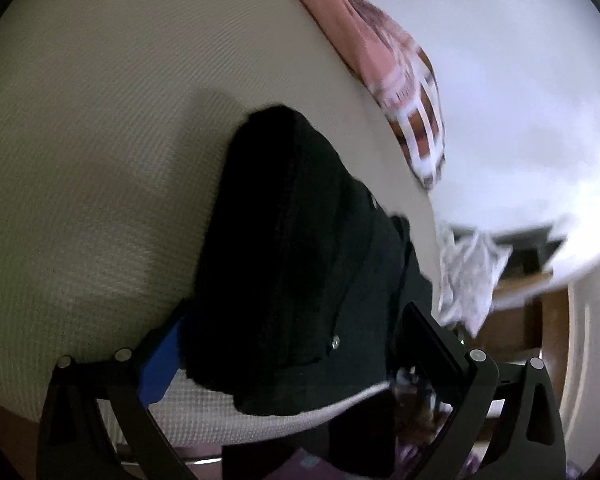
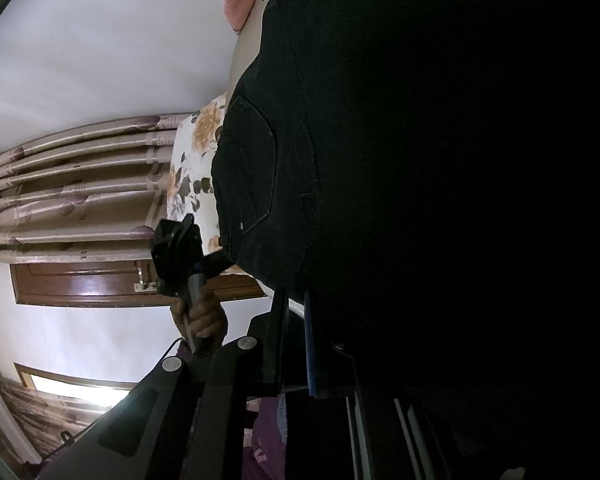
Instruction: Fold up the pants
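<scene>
The black pants (image 1: 296,260) hang over the cream textured bed cover (image 1: 92,152). In the left wrist view the cloth fills the wide gap between my left gripper's (image 1: 292,344) fingers and covers the blue pad (image 1: 158,364); a grip on the cloth does not show. In the right wrist view the pants (image 2: 380,160) fill most of the frame, back pocket visible. My right gripper (image 2: 300,340) is shut on the pants' edge. The left gripper (image 2: 180,256) in a hand also shows there, at the pants' lower edge.
A pink and white checked pillow (image 1: 400,80) lies at the bed's far edge by the white wall (image 1: 520,80). A floral sheet (image 2: 196,160), striped curtains (image 2: 68,184) and a wooden door (image 2: 84,284) show in the right wrist view. Crumpled light cloth (image 1: 468,280) sits beside the pants.
</scene>
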A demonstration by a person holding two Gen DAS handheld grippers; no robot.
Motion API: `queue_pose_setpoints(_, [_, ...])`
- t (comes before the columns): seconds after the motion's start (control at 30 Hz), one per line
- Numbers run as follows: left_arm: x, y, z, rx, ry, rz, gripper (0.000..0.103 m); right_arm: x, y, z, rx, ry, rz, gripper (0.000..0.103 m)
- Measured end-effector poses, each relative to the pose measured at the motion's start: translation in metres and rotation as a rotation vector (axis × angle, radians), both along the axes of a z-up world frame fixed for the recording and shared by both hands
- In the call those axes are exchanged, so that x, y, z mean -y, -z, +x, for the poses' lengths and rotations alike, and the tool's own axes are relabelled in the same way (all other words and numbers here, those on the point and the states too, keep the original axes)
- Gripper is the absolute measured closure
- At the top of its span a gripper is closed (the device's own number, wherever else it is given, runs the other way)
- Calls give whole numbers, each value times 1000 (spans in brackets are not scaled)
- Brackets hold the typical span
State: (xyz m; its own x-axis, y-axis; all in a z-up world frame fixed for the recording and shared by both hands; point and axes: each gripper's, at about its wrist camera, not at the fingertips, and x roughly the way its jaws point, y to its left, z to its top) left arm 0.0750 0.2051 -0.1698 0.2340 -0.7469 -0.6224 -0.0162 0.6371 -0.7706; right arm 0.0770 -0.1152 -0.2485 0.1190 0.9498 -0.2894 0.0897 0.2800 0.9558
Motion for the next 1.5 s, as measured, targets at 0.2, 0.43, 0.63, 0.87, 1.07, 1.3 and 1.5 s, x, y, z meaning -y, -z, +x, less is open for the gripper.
queue_pose_setpoints(0.2, [5, 0, -8, 22, 119, 2, 3, 0, 0, 1, -5, 4, 3, 98])
queue_pose_setpoints(0.43, [6, 4, 10, -76, 220, -59, 3, 0, 0, 1, -8, 7, 1, 98])
queue_pose_setpoints(0.63, [23, 4, 3, -153, 309, -45, 3, -1, 1, 1, -15, 11, 2, 98])
queue_pose_setpoints(0.87, [11, 7, 4, -118, 172, -151, 3, -4, 2, 1, -17, 18, 8, 98])
queue_pose_setpoints(1.07, [17, 2, 1, -43, 49, -109, 5, -6, 2, 2, -19, 17, 7, 98])
queue_pose_setpoints(1.3, [10, 3, -17, -29, -70, 112, 73, -6, 2, 3, -18, 15, 6, 99])
queue_pose_setpoints(1.5, [34, -20, -25, 66, -102, 293, 76, -6, 2, 3, -17, 17, 5, 99])
